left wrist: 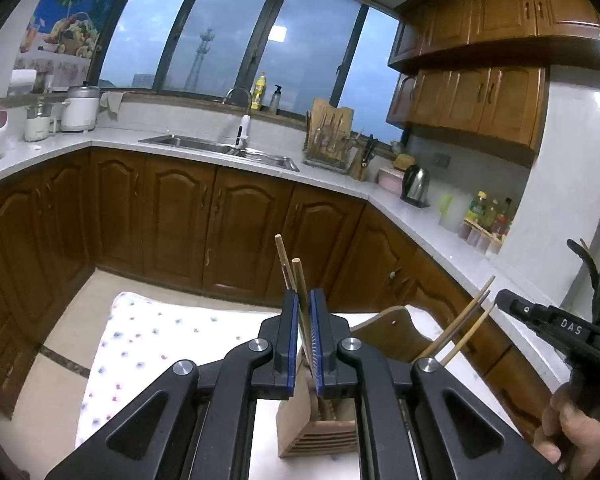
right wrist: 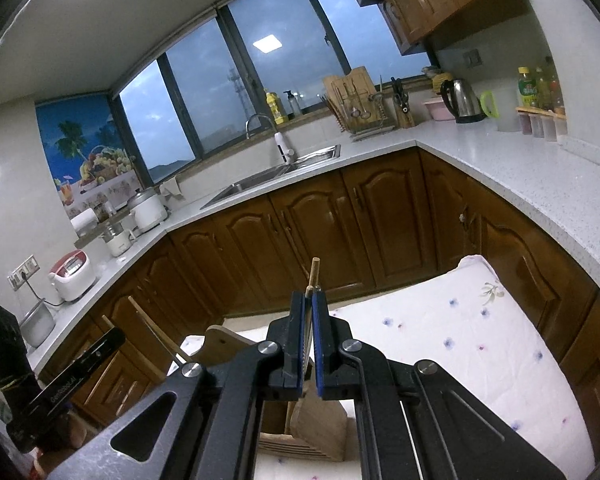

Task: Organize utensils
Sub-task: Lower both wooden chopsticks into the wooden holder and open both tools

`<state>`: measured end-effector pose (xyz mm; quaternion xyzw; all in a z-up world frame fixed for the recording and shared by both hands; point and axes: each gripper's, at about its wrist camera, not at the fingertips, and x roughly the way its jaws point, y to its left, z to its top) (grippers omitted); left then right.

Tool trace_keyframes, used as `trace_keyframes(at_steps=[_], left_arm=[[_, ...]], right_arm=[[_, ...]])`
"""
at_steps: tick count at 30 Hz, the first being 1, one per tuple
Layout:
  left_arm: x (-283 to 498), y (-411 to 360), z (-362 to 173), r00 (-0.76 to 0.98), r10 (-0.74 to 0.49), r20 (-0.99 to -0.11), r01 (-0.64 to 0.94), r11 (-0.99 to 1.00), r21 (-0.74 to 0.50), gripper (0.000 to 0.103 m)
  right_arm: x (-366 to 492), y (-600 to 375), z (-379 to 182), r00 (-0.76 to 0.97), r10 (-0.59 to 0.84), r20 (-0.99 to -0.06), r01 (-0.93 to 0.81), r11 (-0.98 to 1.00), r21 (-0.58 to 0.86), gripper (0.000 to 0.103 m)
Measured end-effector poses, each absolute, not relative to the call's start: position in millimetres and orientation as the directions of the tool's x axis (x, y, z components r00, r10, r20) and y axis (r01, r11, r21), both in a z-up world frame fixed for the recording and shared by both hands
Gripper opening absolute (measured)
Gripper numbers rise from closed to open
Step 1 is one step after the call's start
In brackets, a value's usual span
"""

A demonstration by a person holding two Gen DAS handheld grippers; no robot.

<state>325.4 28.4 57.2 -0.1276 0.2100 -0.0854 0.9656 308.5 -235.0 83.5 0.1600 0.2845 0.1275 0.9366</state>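
Left claw [left wrist: 304, 334]: pinched on my slim pale wooden chopsticks [left wrist: 290, 268], gripped mid-shaft so the lower ends can drop in.
Right claw [right wrist: 309, 338]: clamped on a second wooden chopstick bundle [right wrist: 314, 272].
Holder: slatted light-wood box [left wrist: 320, 436] on flowered cloth [left wrist: 148, 340], directly beneath.
Axis: near upright, butts skyward (slight left lean).

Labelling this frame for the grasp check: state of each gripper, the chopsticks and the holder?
Left gripper: shut on wooden chopsticks, tips up.
Right gripper: shut on a second bundle of wooden chopsticks.
Slatted wooden utensil holder: upright on the floral-cloth table, below both grippers.
Chopsticks: not released; whether the lower ends are inside the holder cannot be told.
Steel electric kettle: on the counter, lid shut.
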Motion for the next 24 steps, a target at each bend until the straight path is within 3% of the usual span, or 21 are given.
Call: trace_keyframes(at_steps=[4, 5, 9, 10, 11, 13, 15, 16, 19, 20, 24], left_arm=[[326.7, 27.6, 58.4, 0.895, -0.217, -0.390, 0.113, 0.955, -0.272, 0.005], [326.8, 26.9, 57.5, 0.894, -0.216, -0.392, 0.113, 0.956, -0.270, 0.005], [324.3, 27.5, 60.4, 0.893, -0.212, -0.396, 0.106, 0.957, -0.271, 0.014], [323.2, 28.5, 61.3, 0.894, -0.208, -0.396, 0.102, 0.957, -0.272, 0.020], [323.1, 30.2, 62.5, 0.896, -0.207, -0.394, 0.100, 0.956, -0.275, 0.026], [320.1, 31.8, 62.9, 0.898, -0.204, -0.390, 0.097, 0.956, -0.278, 0.029], [316.8, 32.9, 63.2, 0.897, -0.199, -0.393, 0.091, 0.956, -0.277, 0.039], [314.4, 33.5, 63.3, 0.898, -0.200, -0.392, 0.091, 0.956, -0.279, 0.050], [302.5, 37.0, 65.2, 0.908, -0.157, -0.389, 0.049, 0.960, -0.274, 0.091], [298.3, 38.4, 65.3, 0.911, -0.144, -0.386, 0.036, 0.961, -0.274, 0.094], [278.4, 42.5, 64.9, 0.905, -0.149, -0.399, 0.033, 0.959, -0.283, 0.095]], right_arm=[[307.9, -234.5, 82.5, 0.802, 0.331, -0.497, -0.147, 0.916, 0.373, 0.004], [307.3, -234.5, 82.3, 0.800, 0.334, -0.498, -0.147, 0.914, 0.377, 0.009], [304.7, -235.9, 79.5, 0.792, 0.350, -0.499, -0.152, 0.906, 0.395, 0.012], [303.4, -236.6, 79.1, 0.791, 0.355, -0.498, -0.153, 0.903, 0.401, 0.019], [302.1, -237.3, 79.1, 0.791, 0.357, -0.497, -0.152, 0.902, 0.405, 0.033], [300.8, -237.8, 80.5, 0.795, 0.361, -0.488, -0.157, 0.899, 0.410, 0.051], [297.6, -238.6, 82.3, 0.798, 0.363, -0.481, -0.160, 0.897, 0.412, 0.052], [297.0, -238.6, 83.3, 0.797, 0.366, -0.481, -0.161, 0.895, 0.416, 0.054], [290.9, -241.0, 85.5, 0.799, 0.378, -0.468, -0.164, 0.886, 0.434, 0.083], [285.3, -241.9, 86.8, 0.805, 0.377, -0.458, -0.167, 0.884, 0.436, 0.091], [270.4, -240.8, 91.0, 0.808, 0.386, -0.445, -0.178, 0.880, 0.441, 0.093]])
